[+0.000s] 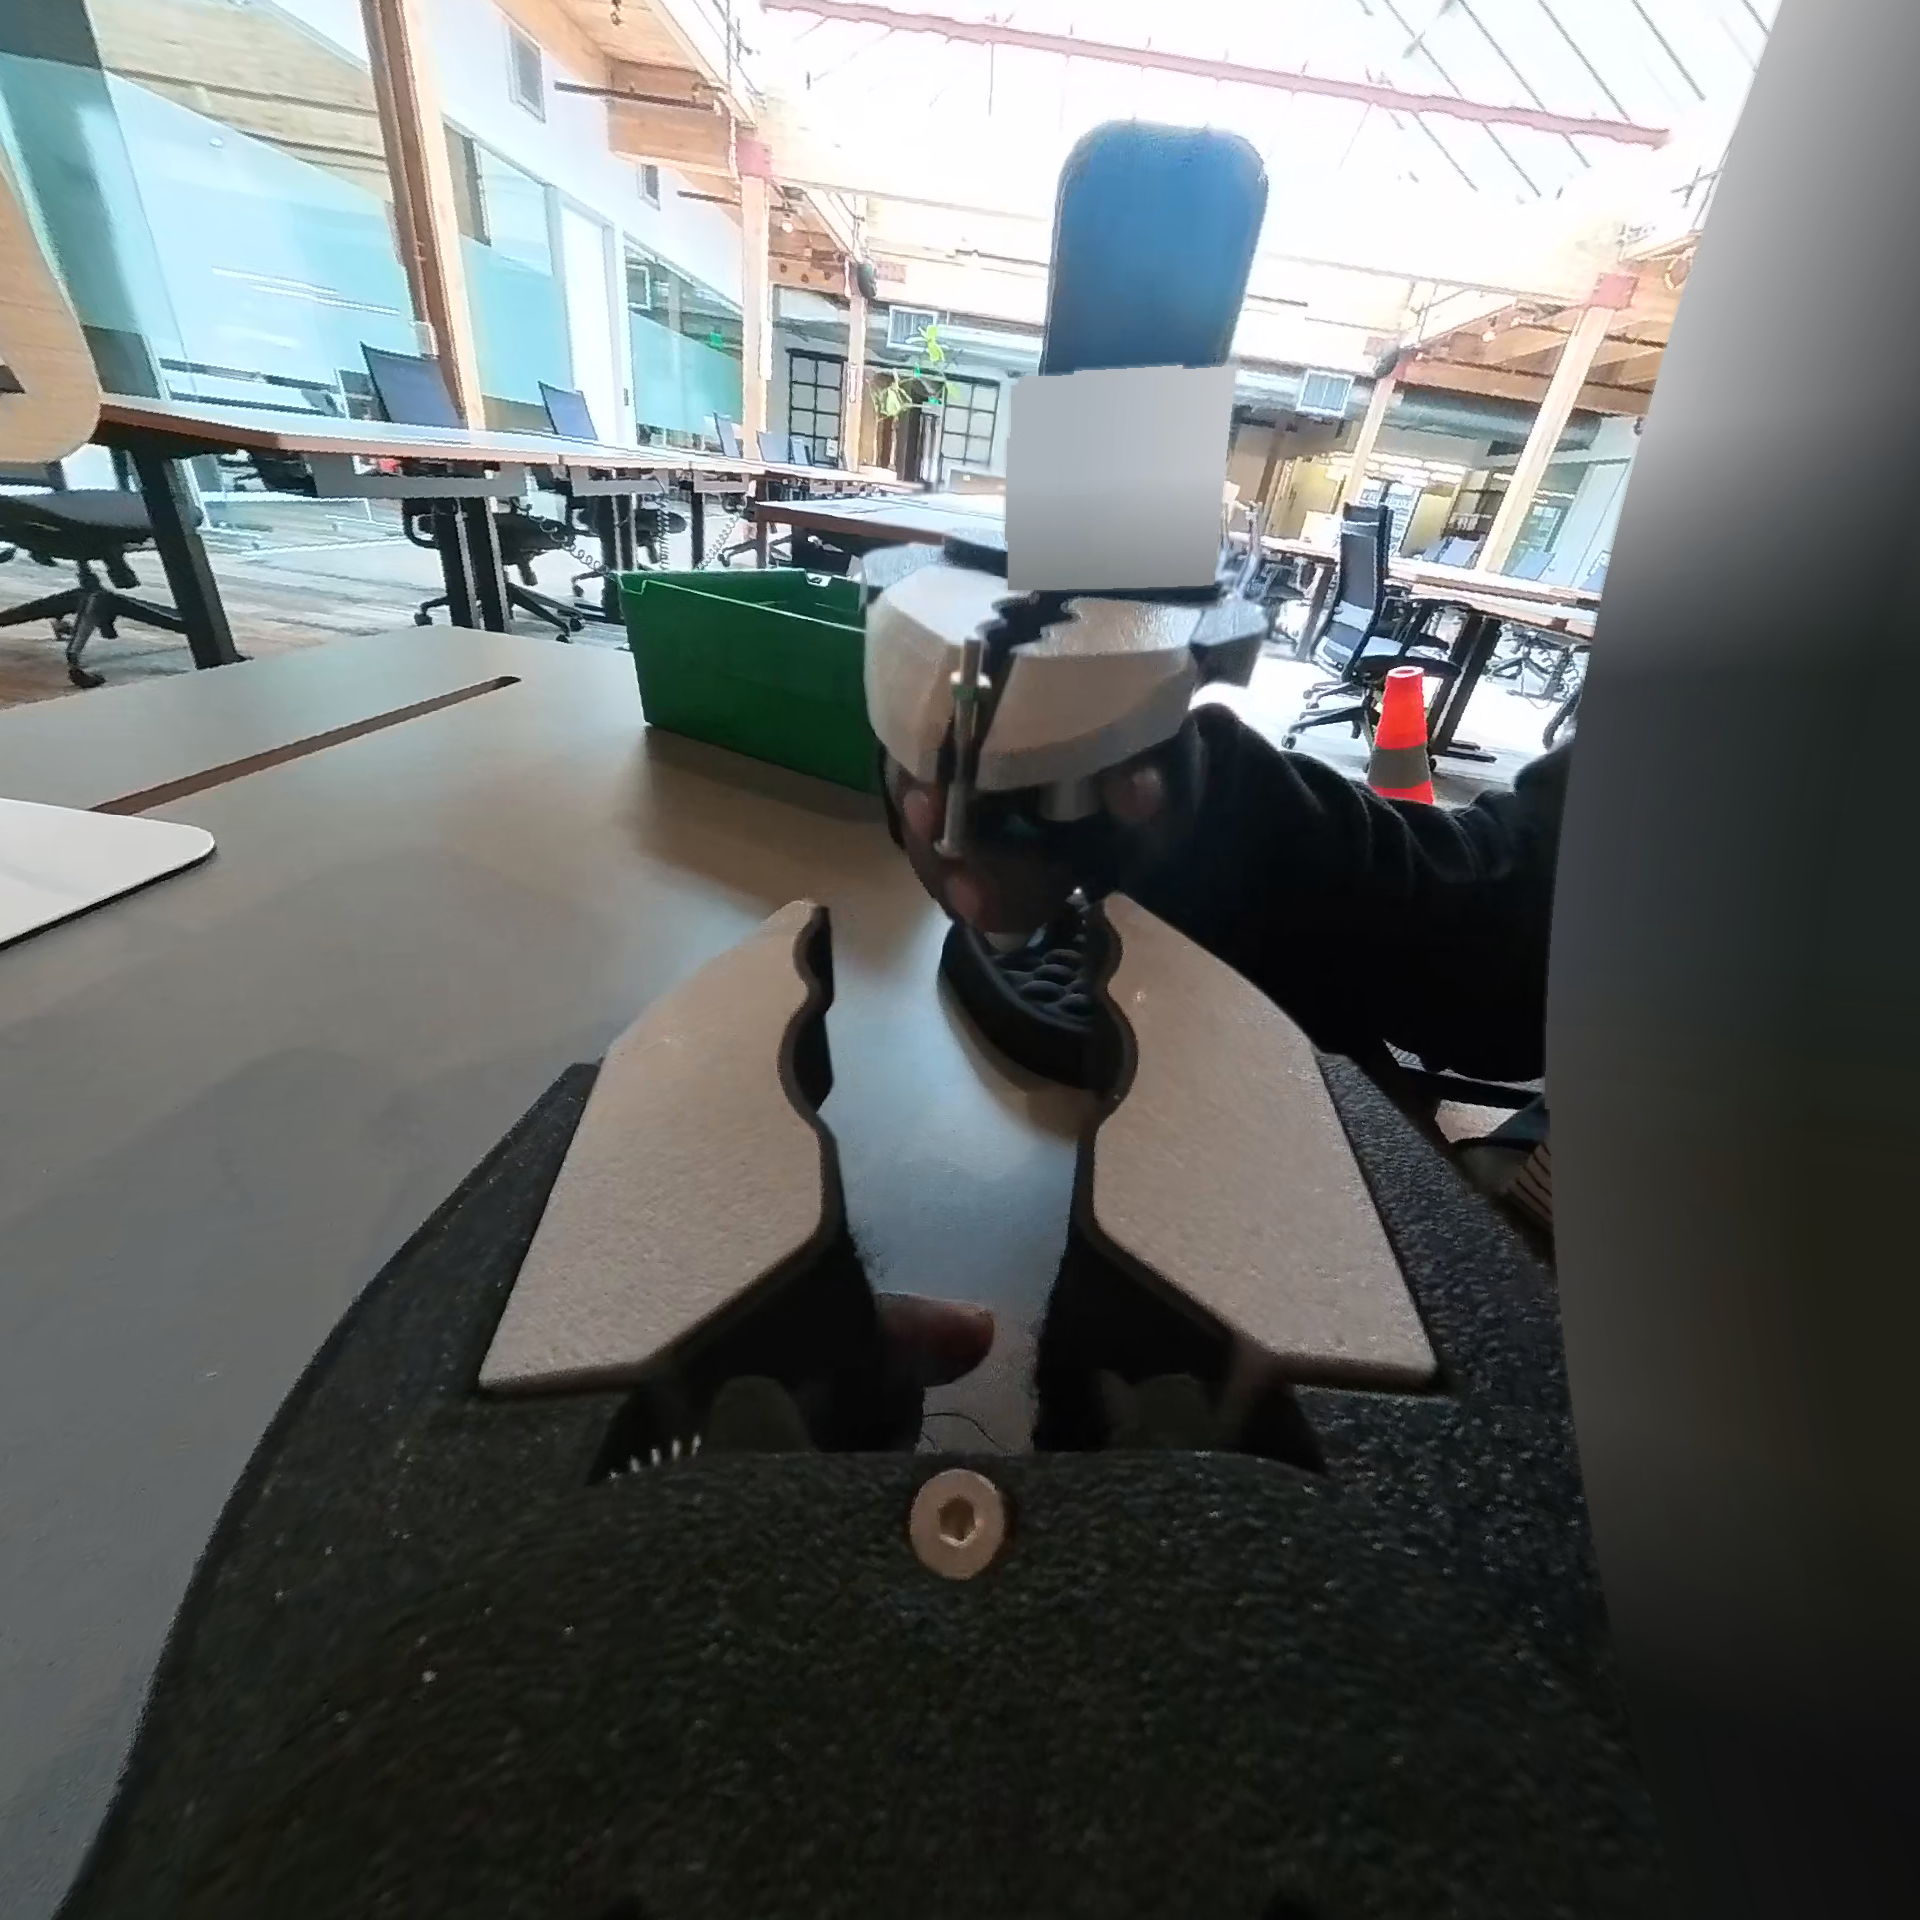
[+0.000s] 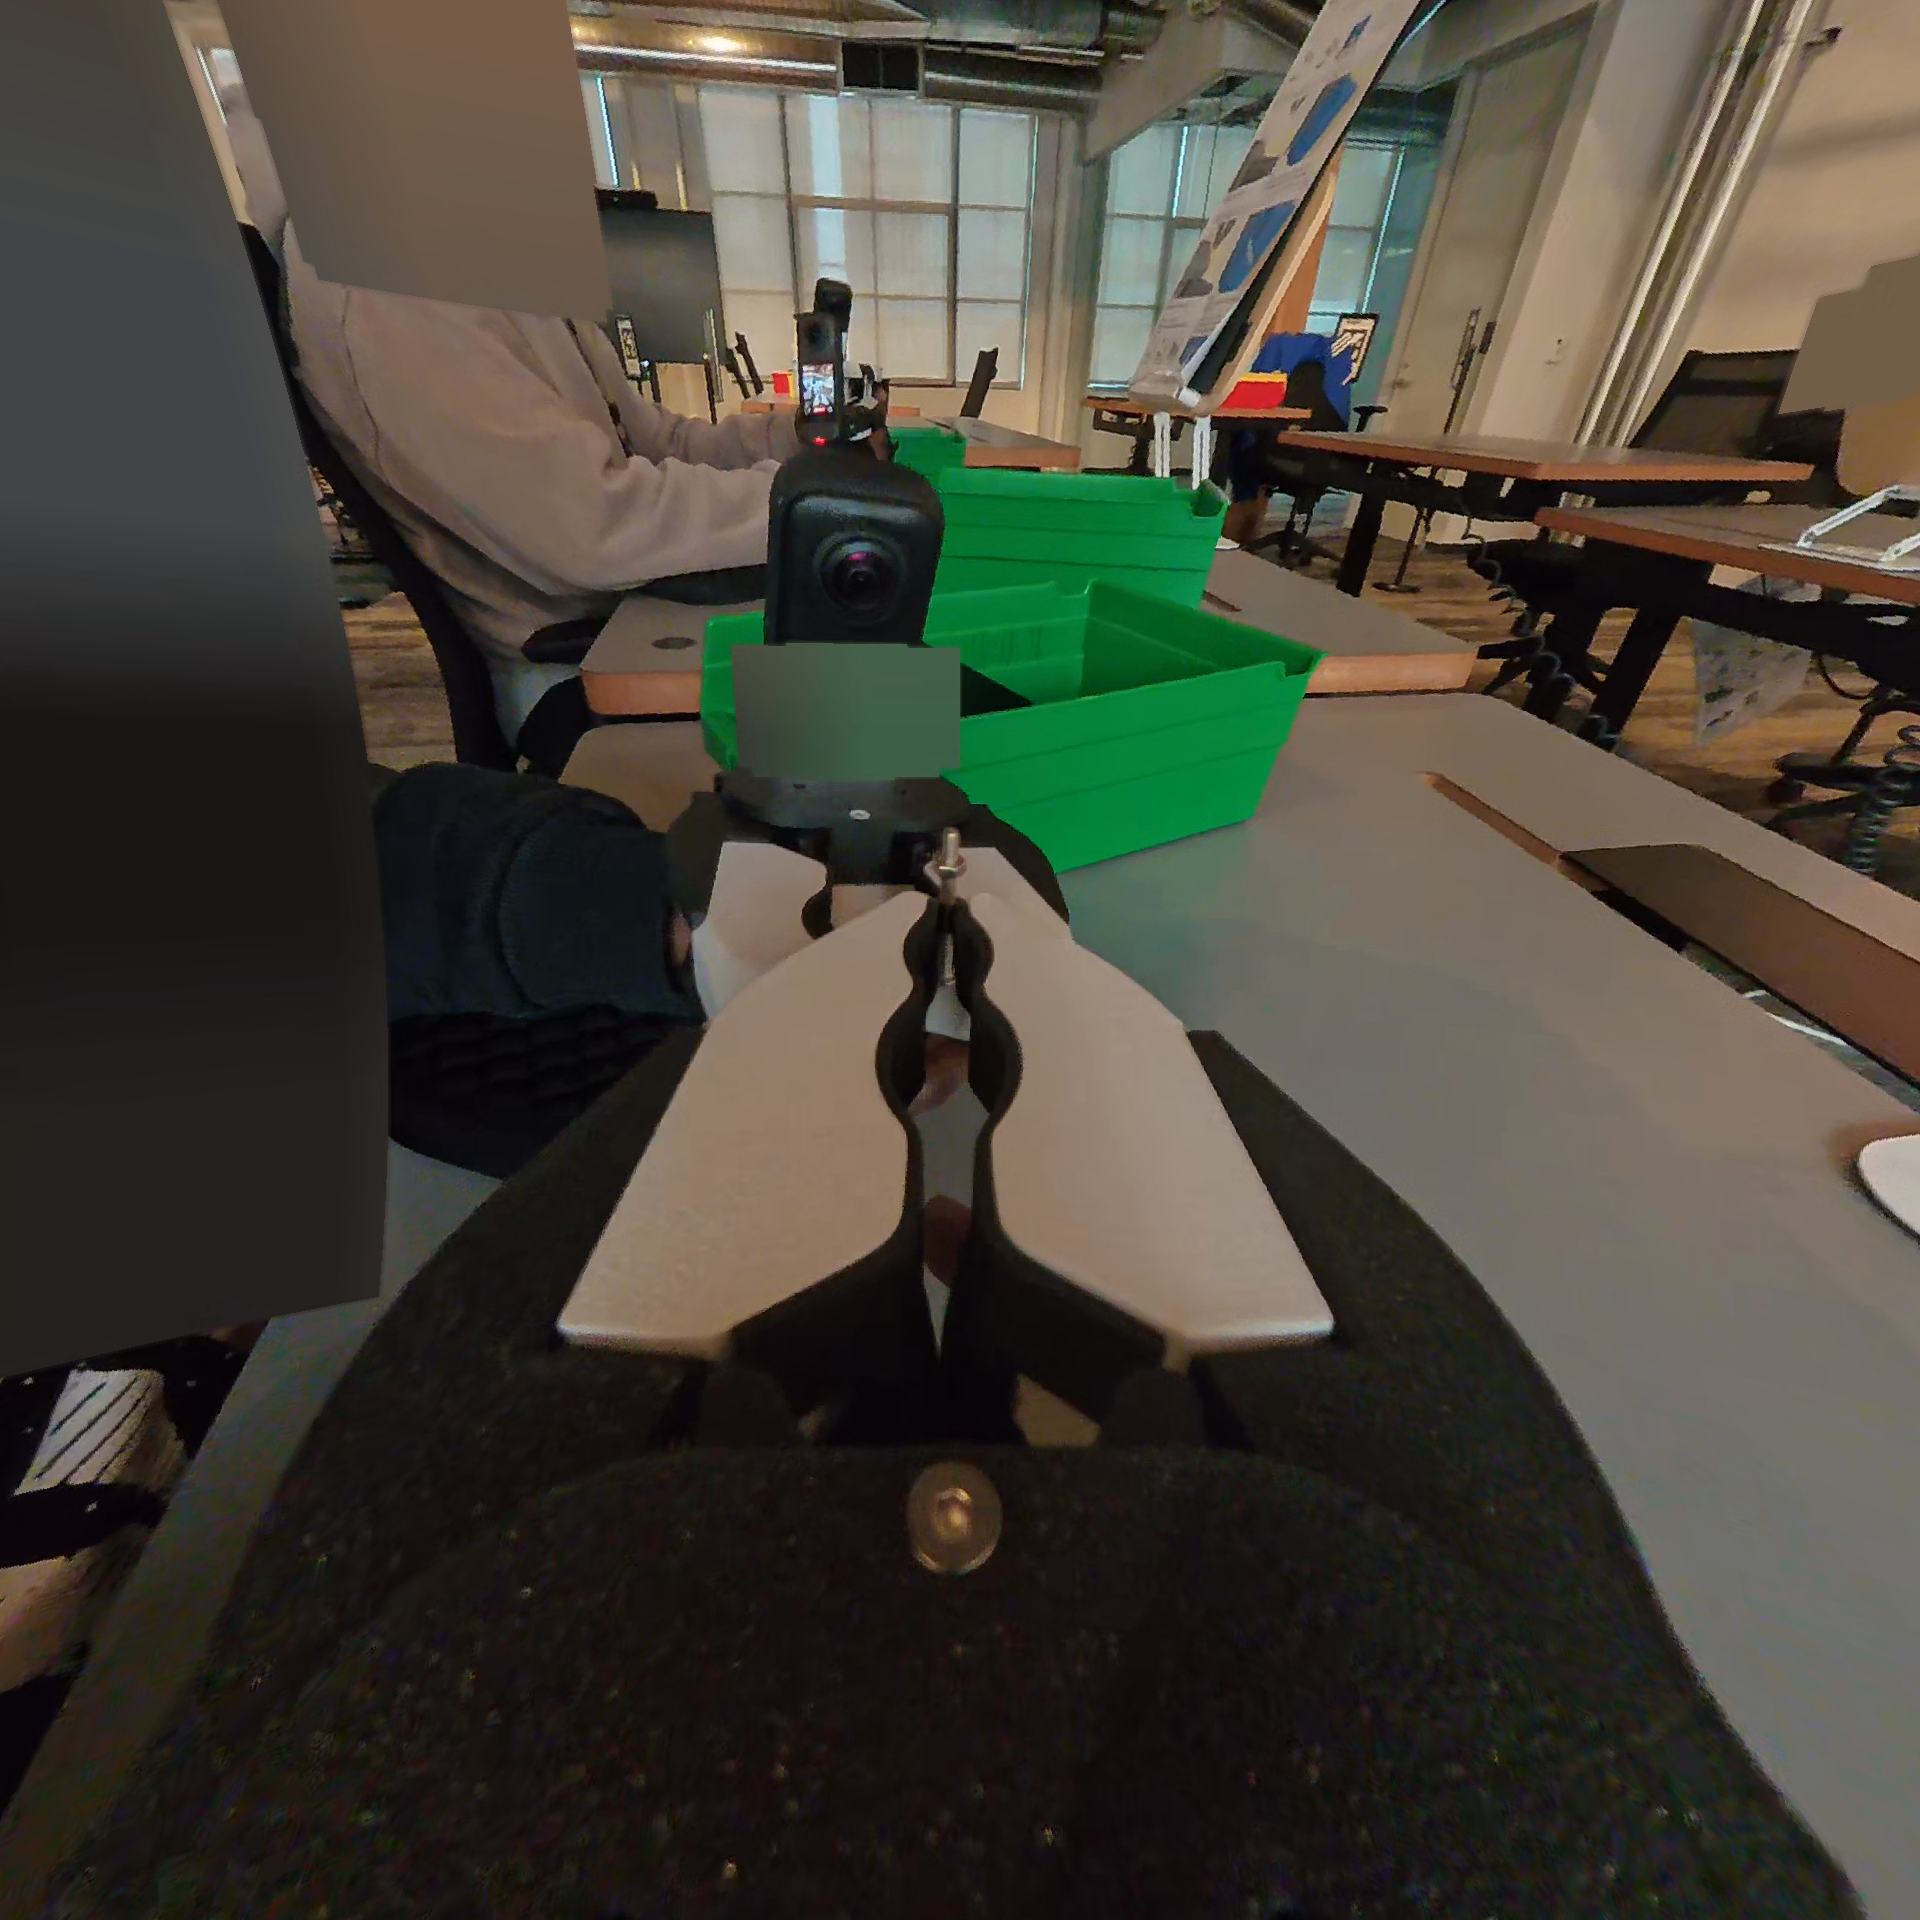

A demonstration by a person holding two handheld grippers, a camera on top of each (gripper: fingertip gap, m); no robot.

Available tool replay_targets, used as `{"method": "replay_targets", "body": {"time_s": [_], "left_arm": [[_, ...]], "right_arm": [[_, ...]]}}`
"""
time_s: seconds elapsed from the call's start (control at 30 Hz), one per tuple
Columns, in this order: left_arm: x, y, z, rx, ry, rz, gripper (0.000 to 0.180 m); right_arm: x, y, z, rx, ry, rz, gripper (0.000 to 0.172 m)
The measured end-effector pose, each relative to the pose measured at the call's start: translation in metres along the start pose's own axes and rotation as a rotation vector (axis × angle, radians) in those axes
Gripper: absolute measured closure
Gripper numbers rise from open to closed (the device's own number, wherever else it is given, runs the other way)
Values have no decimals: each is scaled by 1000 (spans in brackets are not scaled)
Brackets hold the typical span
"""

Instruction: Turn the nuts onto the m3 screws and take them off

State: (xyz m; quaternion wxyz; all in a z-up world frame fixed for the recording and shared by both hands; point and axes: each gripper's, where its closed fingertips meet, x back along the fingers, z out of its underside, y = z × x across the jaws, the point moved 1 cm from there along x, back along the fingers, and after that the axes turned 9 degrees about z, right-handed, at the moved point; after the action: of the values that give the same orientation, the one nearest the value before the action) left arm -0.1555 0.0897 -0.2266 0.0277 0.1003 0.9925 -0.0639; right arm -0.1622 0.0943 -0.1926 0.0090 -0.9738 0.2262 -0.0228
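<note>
Grey tabletop (image 2: 1455,987): slim silver steel screw (image 2: 947,914) bearing a small nut (image 2: 948,862), upright, clamped by the closed right gripper (image 2: 948,925); left gripper (image 1: 961,935) gapes wide, holding nothing.

An open-plan office; long wood-edged desks (image 1: 343,442) stand in rows with black wheeled swivel chairs (image 1: 88,540) on the far left; glass-walled rooms (image 1: 260,270) line the left side; exposed timber beams (image 1: 665,125) run overhead; tall windows (image 2: 873,229) fill the far wall.

Left gripper (image 1: 966,925) sits low with its fingers spread wide apart, nothing between them. Right gripper (image 2: 948,914) faces it, raised and tilted, fingers pinched together on a thin screw (image 2: 947,883), gloved hand (image 2: 520,904) beside.
</note>
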Motion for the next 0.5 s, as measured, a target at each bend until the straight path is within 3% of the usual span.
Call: {"method": "replay_targets", "body": {"time_s": [0.5], "left_arm": [[4, -2, -3, -30, -17, -8, 131]], "right_arm": [[36, -40, -44, -1, 25, 247, 171]]}}
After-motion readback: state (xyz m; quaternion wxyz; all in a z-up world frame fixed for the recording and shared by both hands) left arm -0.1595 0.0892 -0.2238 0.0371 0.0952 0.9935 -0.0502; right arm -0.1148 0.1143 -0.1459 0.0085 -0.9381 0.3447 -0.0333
